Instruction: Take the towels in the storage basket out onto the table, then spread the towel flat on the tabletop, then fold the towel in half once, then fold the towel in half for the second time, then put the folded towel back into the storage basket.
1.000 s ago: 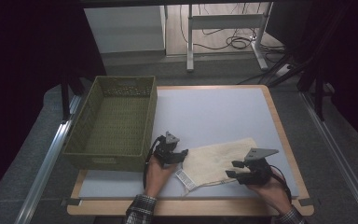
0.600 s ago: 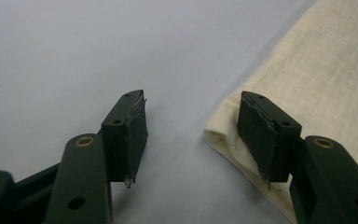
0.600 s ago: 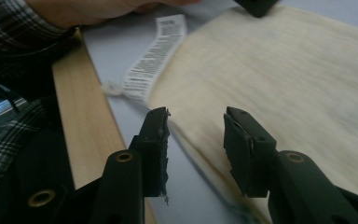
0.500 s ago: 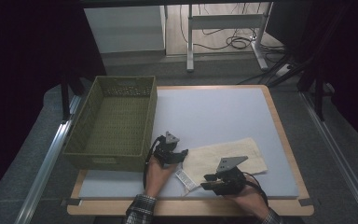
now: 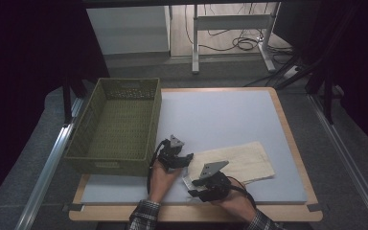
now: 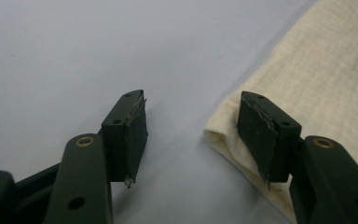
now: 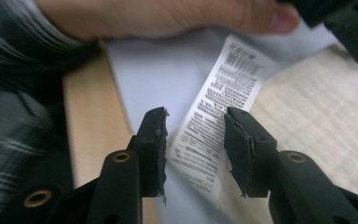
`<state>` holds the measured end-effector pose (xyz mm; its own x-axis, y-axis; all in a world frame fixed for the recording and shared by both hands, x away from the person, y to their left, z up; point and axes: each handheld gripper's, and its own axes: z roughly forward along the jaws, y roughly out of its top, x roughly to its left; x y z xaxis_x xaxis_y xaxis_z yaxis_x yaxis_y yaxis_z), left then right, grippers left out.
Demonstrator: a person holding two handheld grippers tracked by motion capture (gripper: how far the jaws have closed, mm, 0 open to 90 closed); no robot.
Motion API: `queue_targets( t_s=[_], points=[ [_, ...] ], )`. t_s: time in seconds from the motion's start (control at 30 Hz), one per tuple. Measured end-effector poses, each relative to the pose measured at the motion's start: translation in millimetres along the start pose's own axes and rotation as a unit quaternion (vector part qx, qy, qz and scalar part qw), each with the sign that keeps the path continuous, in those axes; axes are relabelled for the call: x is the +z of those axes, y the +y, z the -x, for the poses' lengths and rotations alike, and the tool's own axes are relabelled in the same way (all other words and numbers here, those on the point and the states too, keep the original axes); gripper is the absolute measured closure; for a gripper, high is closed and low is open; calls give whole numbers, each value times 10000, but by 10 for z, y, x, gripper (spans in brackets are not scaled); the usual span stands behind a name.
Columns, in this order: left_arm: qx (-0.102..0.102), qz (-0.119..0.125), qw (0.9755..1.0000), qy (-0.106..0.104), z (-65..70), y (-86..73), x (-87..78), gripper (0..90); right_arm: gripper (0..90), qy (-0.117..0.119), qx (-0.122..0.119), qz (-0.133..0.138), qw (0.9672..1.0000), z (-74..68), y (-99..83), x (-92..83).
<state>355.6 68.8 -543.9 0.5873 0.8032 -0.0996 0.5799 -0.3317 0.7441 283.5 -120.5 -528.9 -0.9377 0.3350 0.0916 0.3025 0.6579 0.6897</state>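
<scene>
1. Since a second ago the right gripper (image 5: 197, 188) has slid from the lower right of the high view toward the lower middle, onto the near left corner of the cloth (image 5: 237, 162); the left gripper (image 5: 181, 160) has kept its place.
2. Folded and cream, the cloth lies flat on the counter (image 5: 220, 115), lower middle of the high view, reaching right from between the two grippers.
3. A white printed label (image 7: 219, 121) sticks out from the cloth's corner onto the bare counter; in the right gripper view it lies between the two fingers (image 7: 154, 149).
4. Right fingers: partly open, having just opened a little. They stand either side of the label without pressing on it.
5. Left fingers (image 6: 129, 135): about half open, holding nothing. One stands over bare counter, the other over the rolled edge of the cloth (image 6: 326, 70); whether it touches the cloth I cannot tell.
6. The left hand (image 5: 162, 176) shows along the top of the right gripper view, just beyond the label.
7. A green basket (image 5: 96, 143) sits at the left of the high view, just beside the left gripper.
</scene>
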Motion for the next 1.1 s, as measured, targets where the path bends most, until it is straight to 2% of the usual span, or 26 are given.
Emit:
queue_targets(
  t_s=[0.13,0.23,0.37,0.43,0.5,0.6,0.73,0.87,1.1],
  points=[
    [7,-4,10000,5,0,0,-1,423,593,-98,-107,85,9999,-23,-30,5],
    [5,-4,10000,5,1,0,-1,423,647,-355,-351,45,9987,-73,-31,16],
    [16,12,10000,18,4,-2,-1,429,792,-374,-256,50,9990,-38,-33,7],
    [27,18,10000,29,7,-2,-3,437,825,-297,-173,81,9994,-4,-38,1],
    [78,37,10000,-30,9,-5,-10,500,838,-190,-44,110,9997,35,-43,-2],
    [263,44,9994,-233,28,-7,-16,656,842,-92,69,170,9998,67,-57,-6],
    [211,34,9984,-516,13,-7,-15,814,843,-95,61,184,9998,63,-57,-11],
    [179,81,9986,-499,34,-9,-24,861,842,-87,55,221,9997,52,-50,-36],
    [69,252,9978,-615,43,30,-73,867,842,-77,20,368,9993,37,-16,-157]
  ],
)
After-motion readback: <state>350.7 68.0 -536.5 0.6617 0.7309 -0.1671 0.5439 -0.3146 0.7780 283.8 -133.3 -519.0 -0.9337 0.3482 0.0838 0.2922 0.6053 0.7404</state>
